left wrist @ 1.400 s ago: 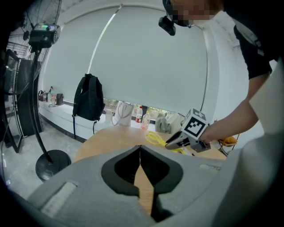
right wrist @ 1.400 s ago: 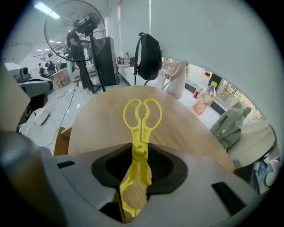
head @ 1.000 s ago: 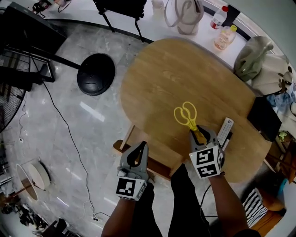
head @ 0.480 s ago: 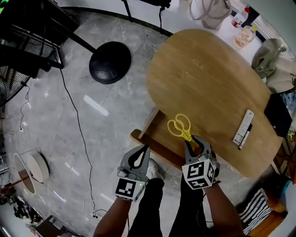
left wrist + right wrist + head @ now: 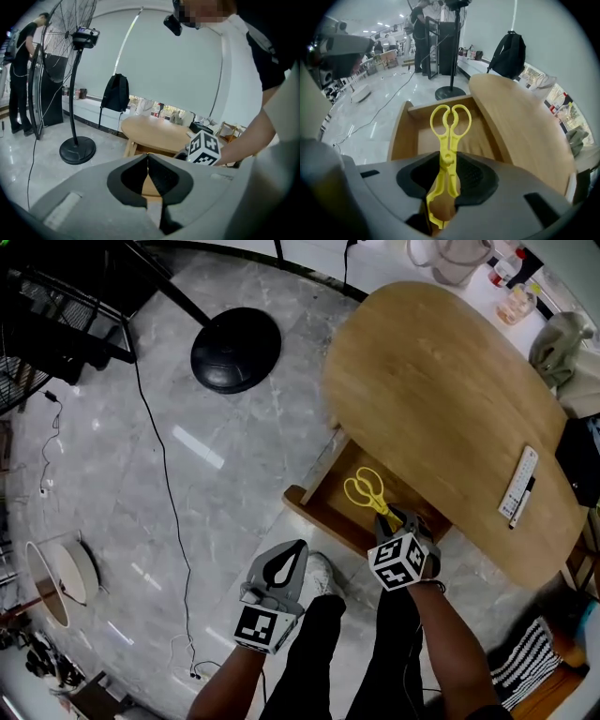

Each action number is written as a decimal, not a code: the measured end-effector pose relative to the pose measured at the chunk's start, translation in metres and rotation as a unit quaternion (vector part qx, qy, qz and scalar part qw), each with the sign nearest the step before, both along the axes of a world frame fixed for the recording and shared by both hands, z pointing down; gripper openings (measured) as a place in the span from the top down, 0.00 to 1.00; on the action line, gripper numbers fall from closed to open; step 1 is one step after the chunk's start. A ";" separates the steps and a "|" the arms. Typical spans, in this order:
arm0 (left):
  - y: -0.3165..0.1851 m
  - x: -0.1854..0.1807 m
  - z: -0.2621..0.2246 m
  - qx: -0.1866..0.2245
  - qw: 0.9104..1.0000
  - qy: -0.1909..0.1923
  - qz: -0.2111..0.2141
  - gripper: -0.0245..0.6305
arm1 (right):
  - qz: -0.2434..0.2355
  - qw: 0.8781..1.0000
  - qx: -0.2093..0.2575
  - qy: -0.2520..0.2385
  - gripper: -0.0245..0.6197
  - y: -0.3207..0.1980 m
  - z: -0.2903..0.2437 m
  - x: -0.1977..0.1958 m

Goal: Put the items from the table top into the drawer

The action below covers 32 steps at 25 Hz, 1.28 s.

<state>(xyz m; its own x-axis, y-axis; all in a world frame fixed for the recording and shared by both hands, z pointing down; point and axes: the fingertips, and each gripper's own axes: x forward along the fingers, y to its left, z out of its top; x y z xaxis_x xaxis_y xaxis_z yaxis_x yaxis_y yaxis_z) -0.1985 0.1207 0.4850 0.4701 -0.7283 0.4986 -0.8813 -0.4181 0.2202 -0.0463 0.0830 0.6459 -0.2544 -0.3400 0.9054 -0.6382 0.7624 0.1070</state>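
Yellow scissor-shaped tongs (image 5: 367,491) hang over the open wooden drawer (image 5: 313,506) under the oval table (image 5: 441,390), with my right gripper (image 5: 398,521) shut on their lower end. In the right gripper view the tongs (image 5: 447,136) stick out ahead of the pads, ring handles forward over the drawer floor (image 5: 423,140). A white remote (image 5: 518,482) lies with a dark pen beside it near the table's right edge. My left gripper (image 5: 294,549) is shut and empty, held over the floor left of the drawer; its tips (image 5: 148,159) meet.
A black round fan base (image 5: 236,350) stands on the marble floor left of the table, with a cable trailing from it. Bottles and bags sit at the table's far edge. The person's legs and a shoe (image 5: 321,574) are just below the drawer front.
The right gripper has carried the tongs from over the table top back and down to above the open drawer. The left gripper has drawn back too, staying shut.
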 end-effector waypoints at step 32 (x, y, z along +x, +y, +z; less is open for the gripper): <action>-0.027 0.049 -0.038 0.029 0.997 0.005 0.076 0.93 | 0.139 0.972 0.146 -0.124 0.79 -0.034 -0.151 0.012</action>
<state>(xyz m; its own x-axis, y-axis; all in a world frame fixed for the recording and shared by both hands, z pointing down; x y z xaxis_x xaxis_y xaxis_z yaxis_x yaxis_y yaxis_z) -0.1498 0.0939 0.4467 0.5821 -0.6758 0.4520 -0.8046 -0.5589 0.2006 -0.0343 0.0487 0.4949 -0.3130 -0.6596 0.6833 -0.8492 0.5165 0.1096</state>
